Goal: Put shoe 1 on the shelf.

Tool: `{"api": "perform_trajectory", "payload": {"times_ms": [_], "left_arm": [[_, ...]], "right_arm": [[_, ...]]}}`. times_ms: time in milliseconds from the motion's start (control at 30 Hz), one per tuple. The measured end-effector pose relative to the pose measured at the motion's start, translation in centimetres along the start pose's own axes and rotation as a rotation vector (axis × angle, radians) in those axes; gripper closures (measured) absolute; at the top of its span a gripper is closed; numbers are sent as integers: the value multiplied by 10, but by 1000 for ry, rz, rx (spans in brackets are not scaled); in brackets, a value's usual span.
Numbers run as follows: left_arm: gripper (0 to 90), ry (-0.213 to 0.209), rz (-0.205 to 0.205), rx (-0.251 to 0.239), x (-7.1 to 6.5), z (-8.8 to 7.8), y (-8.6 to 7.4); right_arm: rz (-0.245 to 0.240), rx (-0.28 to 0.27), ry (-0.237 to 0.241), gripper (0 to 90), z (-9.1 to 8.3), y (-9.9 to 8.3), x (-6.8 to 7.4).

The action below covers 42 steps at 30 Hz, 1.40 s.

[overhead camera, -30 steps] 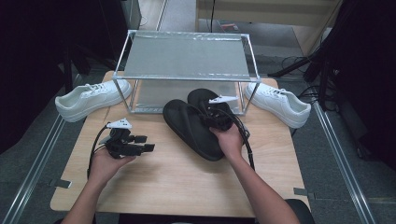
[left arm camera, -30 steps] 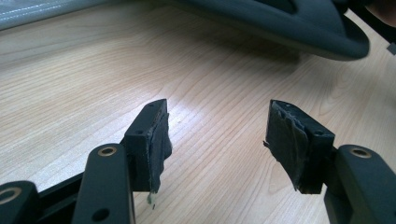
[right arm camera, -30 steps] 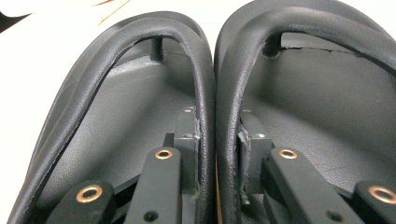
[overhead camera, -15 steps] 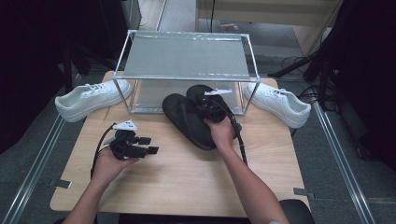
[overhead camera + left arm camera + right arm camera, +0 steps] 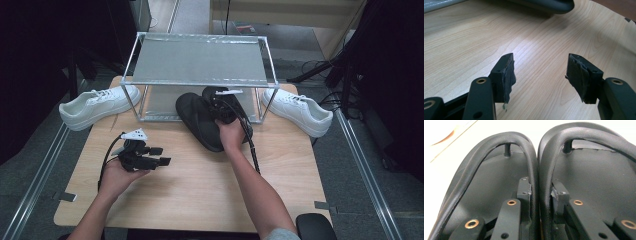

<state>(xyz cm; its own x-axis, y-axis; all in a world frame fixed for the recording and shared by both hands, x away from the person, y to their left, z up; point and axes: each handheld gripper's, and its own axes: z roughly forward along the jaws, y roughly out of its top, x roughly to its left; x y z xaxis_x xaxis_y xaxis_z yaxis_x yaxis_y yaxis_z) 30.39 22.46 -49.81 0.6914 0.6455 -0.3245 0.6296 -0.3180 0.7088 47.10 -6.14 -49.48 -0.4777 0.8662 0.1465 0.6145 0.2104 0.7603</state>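
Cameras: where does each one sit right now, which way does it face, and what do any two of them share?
High view: above the person's side, facing forward and down on the wooden table, metal rack, white sneakers; both forearms, left gripper and right gripper show.
Left gripper view: on the left gripper, facing low across bare tabletop; its black jaws stand apart.
Right gripper view: on the right gripper, facing along the black flip-flops; its jaws pinch their two adjoining straps.
Shared: high and right gripper views both show the flip-flops.

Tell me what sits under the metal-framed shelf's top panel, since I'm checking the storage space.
Under the metal-framed shelf, the toe ends of the black rubber flip-flops and the right gripper reach in. The panel covers the space farther back.
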Motion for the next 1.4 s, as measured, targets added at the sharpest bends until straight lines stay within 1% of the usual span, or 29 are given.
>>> {"api": "perform_trajectory", "payload": {"times_ms": [33,100,167,233,300,400,500,533,567,600,700,767,800,867,933,1000,1100,1167,1300,1400], "left_arm": [[395,-2,2,3,0,0,0],[395,-2,8,8,-1,1,1],[396,-4,8,9,-1,1,1],[395,-5,9,7,-1,1,1],[396,-7,8,6,-1,1,1],[396,-6,6,3,0,1,1],[395,-4,8,7,0,2,1],[396,-4,8,6,0,2,1],[395,-5,7,6,0,2,1],[396,-5,7,5,-1,2,1],[395,-7,9,6,-1,2,1],[396,-24,8,4,0,3,1],[396,-29,5,-1,0,3,1],[396,-25,4,-5,1,3,1],[396,-23,3,-3,1,3,1],[396,-20,3,-6,1,2,1],[397,-18,5,-5,1,2,2],[397,-17,5,-6,1,2,3],[398,-15,11,-2,1,3,4],[398,-23,12,0,1,4,5]], "right_arm": [[9,0,-2,743,1,0,-1],[41,8,6,741,5,-2,-2],[63,28,11,741,9,-5,-2],[61,12,9,739,11,-6,-2],[66,11,1,731,13,-5,-1],[55,5,9,720,15,-4,-3],[51,6,8,638,15,-3,-4],[59,12,10,618,14,-3,-3],[51,13,18,603,14,-2,-5],[56,15,22,591,14,-2,-5],[79,18,44,532,10,-1,-7],[87,19,78,525,8,-1,-9],[77,16,74,520,6,-1,-9],[37,2,64,514,3,-1,-9],[43,12,73,506,0,-2,-9],[34,14,72,504,-3,-2,-8],[-2,14,66,499,-8,-3,-7],[-2,11,74,493,-13,-3,-7],[6,-17,93,496,-22,-8,-8],[-15,-14,94,496,-28,-10,-7]]}}
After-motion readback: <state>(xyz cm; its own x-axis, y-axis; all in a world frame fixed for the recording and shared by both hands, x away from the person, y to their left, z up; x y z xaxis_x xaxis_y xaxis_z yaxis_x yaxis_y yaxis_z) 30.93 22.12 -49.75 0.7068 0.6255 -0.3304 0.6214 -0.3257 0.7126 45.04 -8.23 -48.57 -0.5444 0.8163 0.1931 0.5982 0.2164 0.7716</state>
